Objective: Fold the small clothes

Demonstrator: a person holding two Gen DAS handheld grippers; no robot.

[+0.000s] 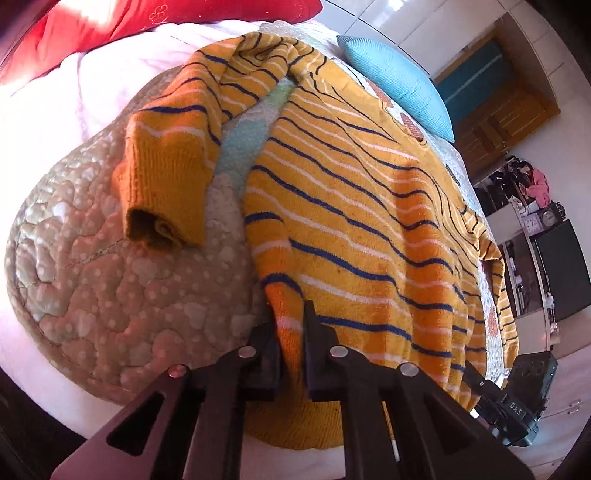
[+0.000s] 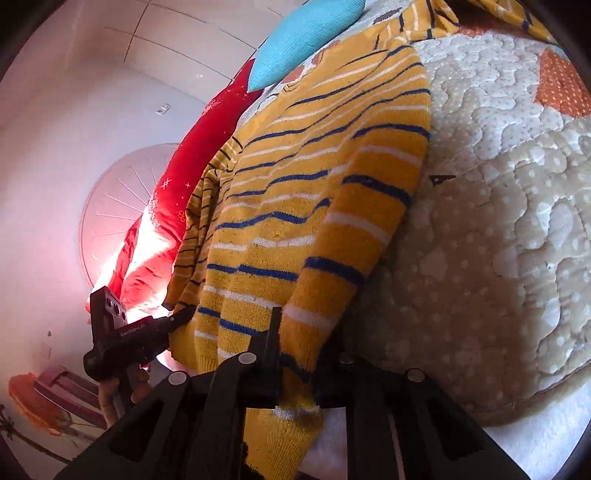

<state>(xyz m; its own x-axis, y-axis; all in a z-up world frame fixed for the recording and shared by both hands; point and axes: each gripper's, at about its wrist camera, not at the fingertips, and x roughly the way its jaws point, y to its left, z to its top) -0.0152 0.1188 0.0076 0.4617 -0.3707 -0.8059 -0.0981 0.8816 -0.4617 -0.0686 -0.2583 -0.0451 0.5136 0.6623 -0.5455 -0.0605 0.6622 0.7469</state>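
Right gripper [image 2: 295, 325] jaws pinch the striped sweater [image 2: 295, 206] hem.

Sunlit quilted bedspread [image 1: 110, 280], red pillow [image 1: 74, 33], blue cushion [image 1: 399, 85], wooden door [image 1: 506, 122] beyond.

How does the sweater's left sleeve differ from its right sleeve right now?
The left sleeve of the mustard-yellow knit sweater with blue and white stripes lies free, bent away from the body, cuff open on the quilted bedspread. The right sleeve runs straight along the body, pinched in the right tool. Both share the striped knit.

One striped yellow sweater [image 1: 351, 206], one quilted mat [image 1: 110, 277], one blue cushion [image 1: 402, 81], one red pillow [image 1: 110, 26], two grippers
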